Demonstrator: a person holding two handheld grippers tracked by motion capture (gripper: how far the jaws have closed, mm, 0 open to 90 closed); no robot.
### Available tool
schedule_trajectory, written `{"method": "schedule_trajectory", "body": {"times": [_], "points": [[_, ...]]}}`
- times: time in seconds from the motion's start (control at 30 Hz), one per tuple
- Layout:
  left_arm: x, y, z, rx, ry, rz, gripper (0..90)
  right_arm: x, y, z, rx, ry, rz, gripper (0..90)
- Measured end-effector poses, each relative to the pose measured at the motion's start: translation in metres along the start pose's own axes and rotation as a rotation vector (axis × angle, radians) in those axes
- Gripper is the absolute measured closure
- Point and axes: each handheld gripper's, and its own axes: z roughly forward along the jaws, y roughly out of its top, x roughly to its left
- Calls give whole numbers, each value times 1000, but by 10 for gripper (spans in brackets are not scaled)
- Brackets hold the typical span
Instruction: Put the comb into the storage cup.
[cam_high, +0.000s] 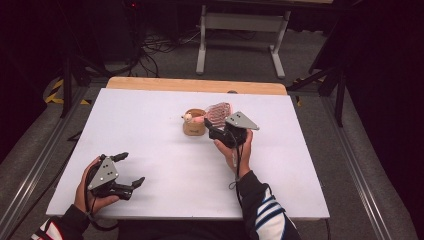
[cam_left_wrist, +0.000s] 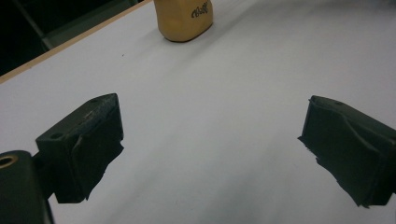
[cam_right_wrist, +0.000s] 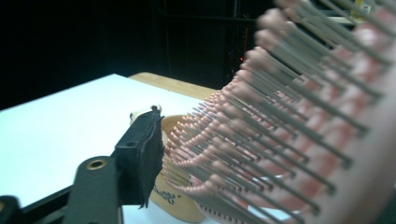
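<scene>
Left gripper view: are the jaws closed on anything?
No: the left gripper has its jaws set wide apart, with bare white table between them and the tan cup far ahead.

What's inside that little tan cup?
The tan cup has a small pale, roundish thing poking out at its rim. The pink hairbrush, held by the right gripper, leans over the cup beside it. The cup's bottom is hidden.
</scene>
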Motion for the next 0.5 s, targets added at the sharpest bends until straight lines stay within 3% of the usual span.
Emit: {"method": "schedule_trajectory", "body": {"times": [0.5], "points": [[-1,0,0,0,-4,5,64,-3,-6,10,86,-52,-47,128]]}}
